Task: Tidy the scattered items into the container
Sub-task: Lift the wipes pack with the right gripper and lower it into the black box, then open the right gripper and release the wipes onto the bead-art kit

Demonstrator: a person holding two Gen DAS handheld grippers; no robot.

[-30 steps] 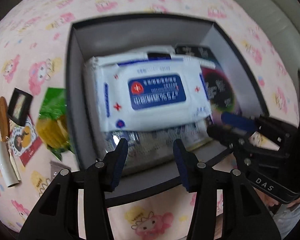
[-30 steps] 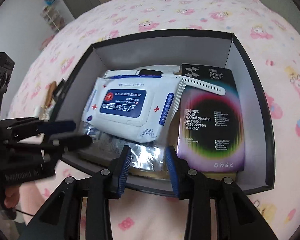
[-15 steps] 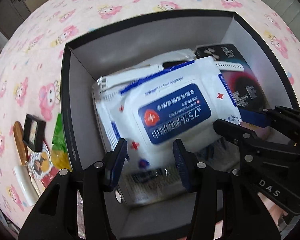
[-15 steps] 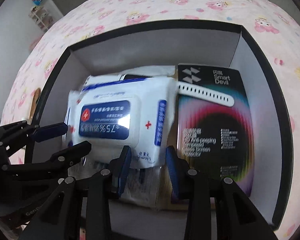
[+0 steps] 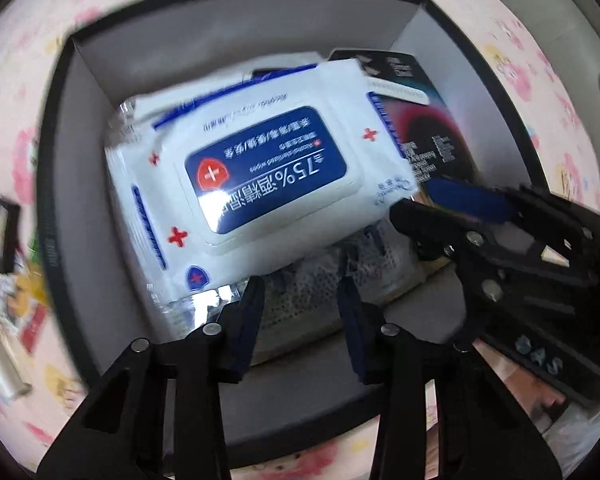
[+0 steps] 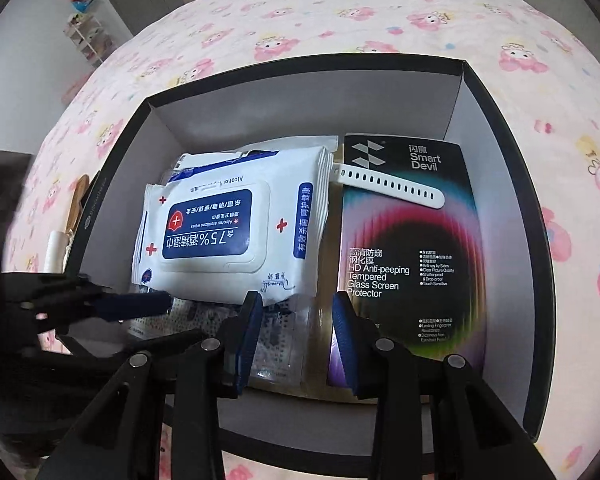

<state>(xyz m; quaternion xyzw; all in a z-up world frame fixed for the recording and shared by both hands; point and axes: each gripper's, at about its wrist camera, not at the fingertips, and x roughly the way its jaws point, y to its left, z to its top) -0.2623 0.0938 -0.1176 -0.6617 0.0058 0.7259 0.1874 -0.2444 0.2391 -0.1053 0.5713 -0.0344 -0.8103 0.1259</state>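
A black box [image 6: 540, 280] with white inner walls stands on the pink bedsheet. In it lie a white wipes pack [image 6: 220, 232], a dark screen-protector box [image 6: 404, 256], a white strap [image 6: 392, 186] and a clear packet with a dotted board [image 6: 276, 340]. My left gripper [image 5: 302, 308] hangs over the packet [image 5: 300, 288] at the box's near side. Its jaws are closing, the packet lies below their gap, and the pads press on nothing. My right gripper [image 6: 296, 316] stands open over the same packet. Each gripper shows in the other's view: the right gripper [image 5: 432, 204] and the left gripper [image 6: 148, 304].
Loose items lie on the sheet left of the box: a small black frame [image 5: 0, 236], a printed card [image 5: 32, 320], a white tube [image 6: 56, 256] and a wooden piece [image 6: 78, 200]. A shelf [image 6: 88, 36] stands in the far corner of the room.
My left gripper has come lower over the box's near side and its fingers stand closer together. The right view has closed in on the box. The wipes pack looks shifted.
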